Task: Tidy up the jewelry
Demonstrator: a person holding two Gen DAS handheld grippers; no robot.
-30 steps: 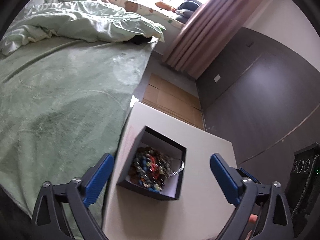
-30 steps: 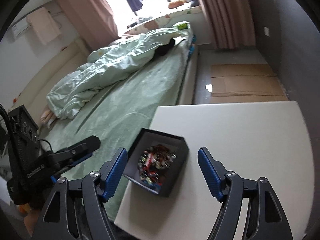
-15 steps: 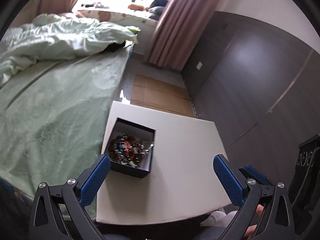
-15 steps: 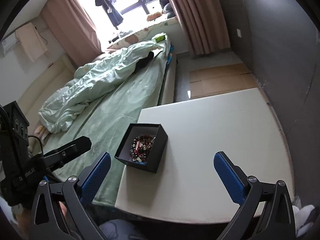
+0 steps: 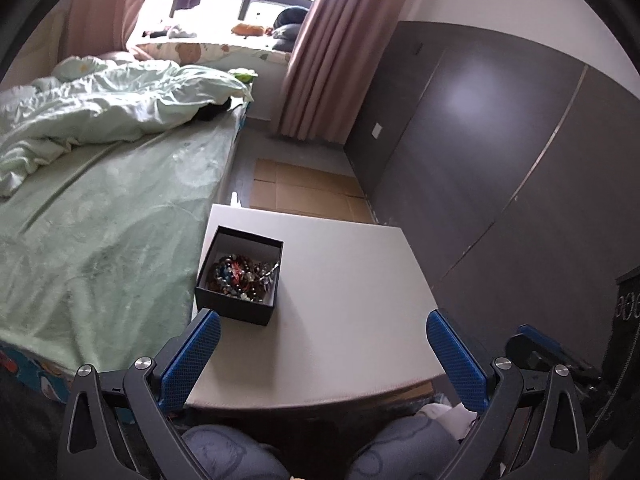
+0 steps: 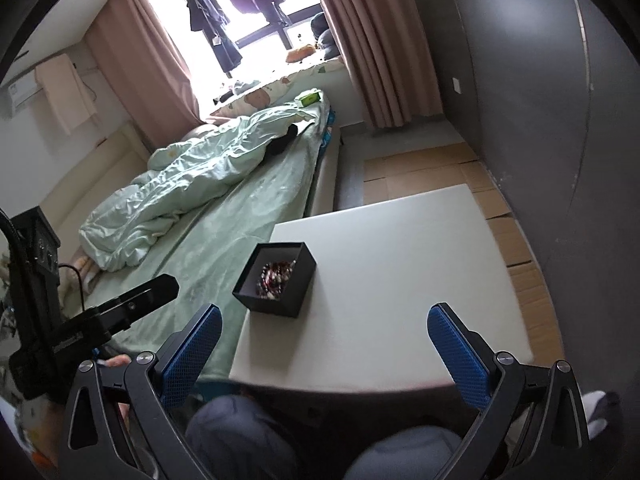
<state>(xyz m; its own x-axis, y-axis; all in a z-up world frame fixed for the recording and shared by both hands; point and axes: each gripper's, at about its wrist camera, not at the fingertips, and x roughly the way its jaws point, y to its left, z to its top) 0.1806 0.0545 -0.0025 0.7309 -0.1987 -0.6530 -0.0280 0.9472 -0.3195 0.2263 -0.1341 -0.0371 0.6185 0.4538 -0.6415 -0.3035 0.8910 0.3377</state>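
- While both sets of tongs hang above the near edge of the counter (image 5: pixel 340 280), neither touches anything: the left tongs (image 5: pixel 320 354) stand spread wide with nothing between the blue pads.
- The right tongs (image 6: pixel 322 344) are at full spread too, having just been opening, and they hold nothing; only bare counter shows between their pads.
- The black box (image 5: pixel 240 276) sits on the counter at its left edge, well ahead of both tongs and apart from them.
- Inside the box lies the jewelry (image 5: pixel 244 278), a tangled heap of coloured beads with a silvery piece at its right side.
- Seen from the right wrist, the same box (image 6: pixel 276 280) stands nearer the left pad than the right one.
- The rest of the counter is a plain white top.
- Left of the box, the bed (image 5: pixel 100 220) runs alongside the counter, with a pale green sheet and a rumpled duvet (image 5: pixel 100 112) further back.
- Beyond the box, flat cardboard (image 5: pixel 304 192) covers the floor, and a dark wardrobe (image 5: pixel 520 140) lines the wall to the right.
- Pink curtains (image 6: pixel 376 40) frame a bright window with clothes hanging in it.
- The person's knees (image 6: pixel 240 436) in grey trousers show below the counter edge.
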